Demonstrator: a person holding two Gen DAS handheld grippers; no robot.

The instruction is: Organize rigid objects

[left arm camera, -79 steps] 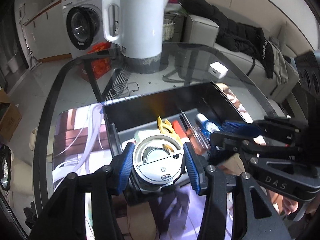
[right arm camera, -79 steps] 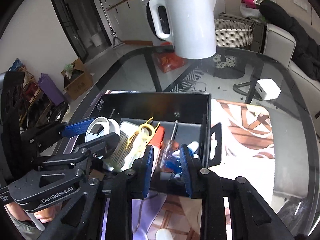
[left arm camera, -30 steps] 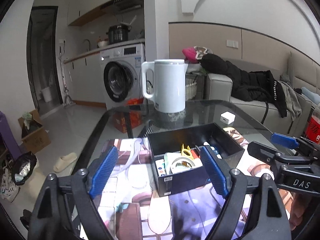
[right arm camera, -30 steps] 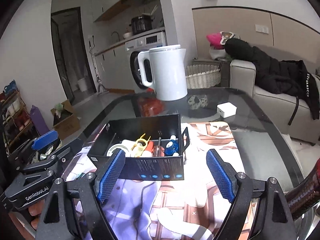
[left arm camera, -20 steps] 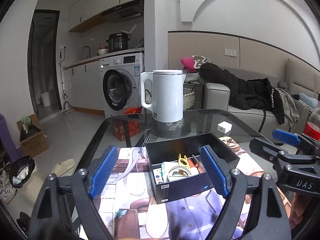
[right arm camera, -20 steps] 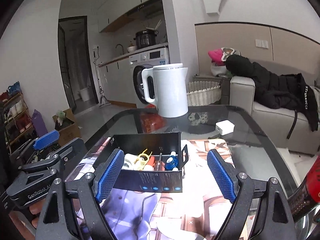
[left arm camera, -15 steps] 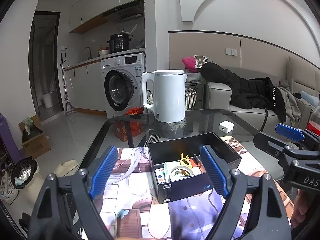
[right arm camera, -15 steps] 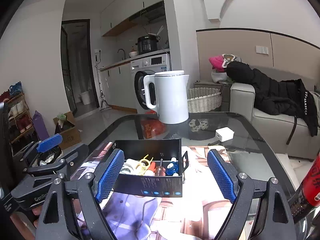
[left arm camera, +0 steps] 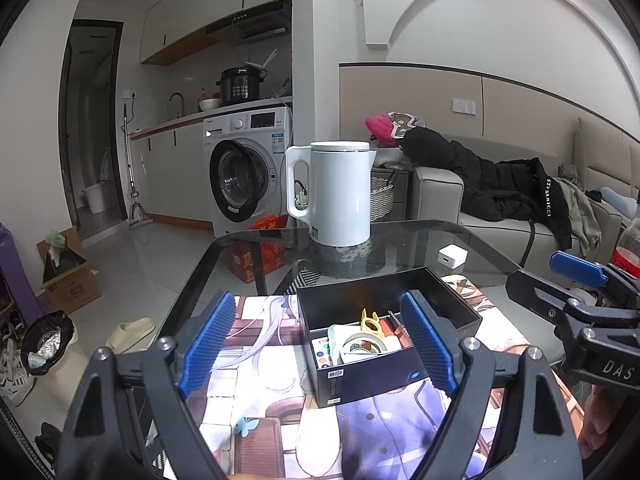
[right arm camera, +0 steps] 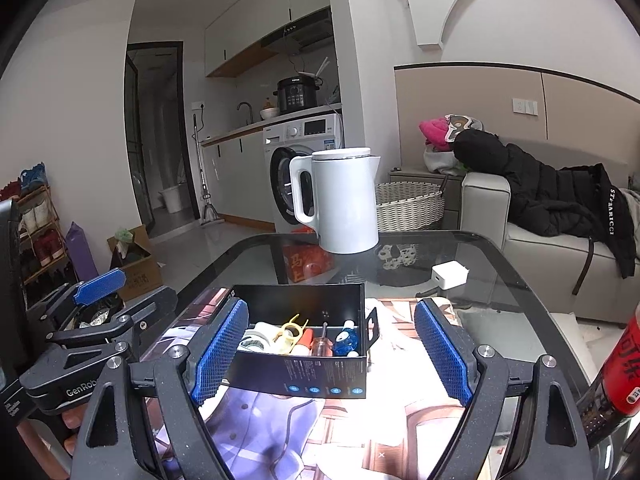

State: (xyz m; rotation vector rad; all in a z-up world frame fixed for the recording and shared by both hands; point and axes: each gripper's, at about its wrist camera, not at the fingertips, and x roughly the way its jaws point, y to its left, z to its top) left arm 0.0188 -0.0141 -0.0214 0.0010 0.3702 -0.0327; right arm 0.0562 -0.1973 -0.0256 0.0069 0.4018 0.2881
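Tools: left (left arm camera: pixel 316 344) & right (right arm camera: pixel 330 350) both spread, empty; 1 box (right arm camera: pixel 304 378), 1 kettle (right arm camera: pixel 346 200).

A white kettle (left arm camera: pixel 334 193) and charger (left arm camera: pixel 452 256) stand on the glass table (left arm camera: pixel 408 236).

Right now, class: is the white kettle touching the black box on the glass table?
Apart. In the right wrist view, bare glass table separates the white kettle from the black box; the left wrist view shows the same gap.
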